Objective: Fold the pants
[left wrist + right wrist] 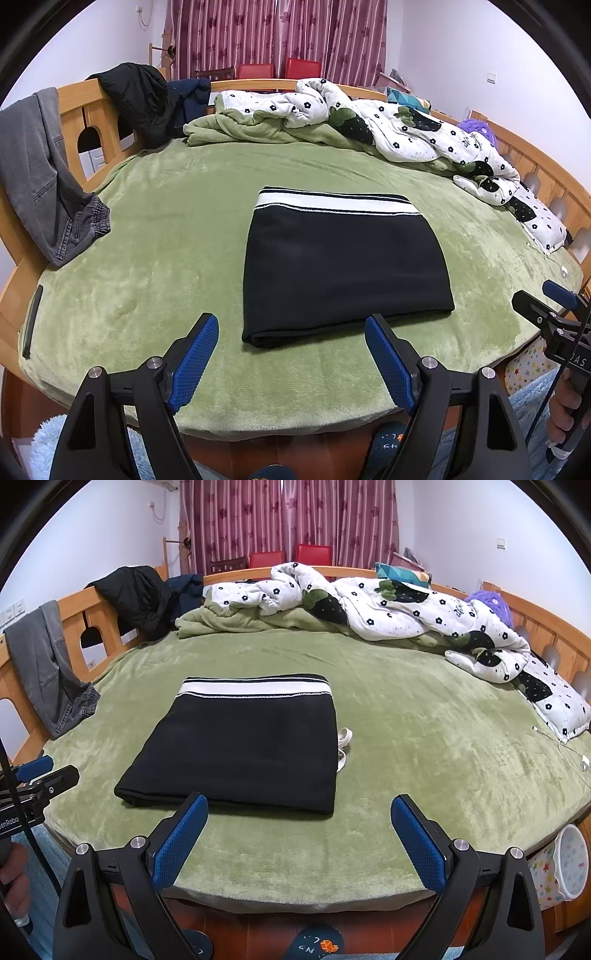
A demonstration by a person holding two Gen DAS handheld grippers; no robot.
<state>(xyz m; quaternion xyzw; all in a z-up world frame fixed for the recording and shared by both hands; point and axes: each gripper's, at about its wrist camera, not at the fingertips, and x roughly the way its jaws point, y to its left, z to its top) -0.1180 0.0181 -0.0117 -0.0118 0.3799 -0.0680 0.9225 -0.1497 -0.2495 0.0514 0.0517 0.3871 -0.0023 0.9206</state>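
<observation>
Black pants (343,266) with a white striped waistband lie folded into a flat rectangle on the green blanket (166,258), waistband on the far side. My left gripper (291,325) hovers open just short of the fold's near edge, nothing between its blue pads. In the right wrist view the same pants (243,746) lie ahead and to the left, with a white drawstring (343,746) poking out on their right side. My right gripper (299,805) stands open over the blanket (443,738) near the pants' near right corner, holding nothing.
A rumpled flowered quilt (406,133) lies along the far and right side of the bed. Grey jeans (40,177) and dark jackets (140,99) hang on the wooden rail (74,99) at left. A phone (32,321) lies at the left edge. A charger cable (569,753) lies at right.
</observation>
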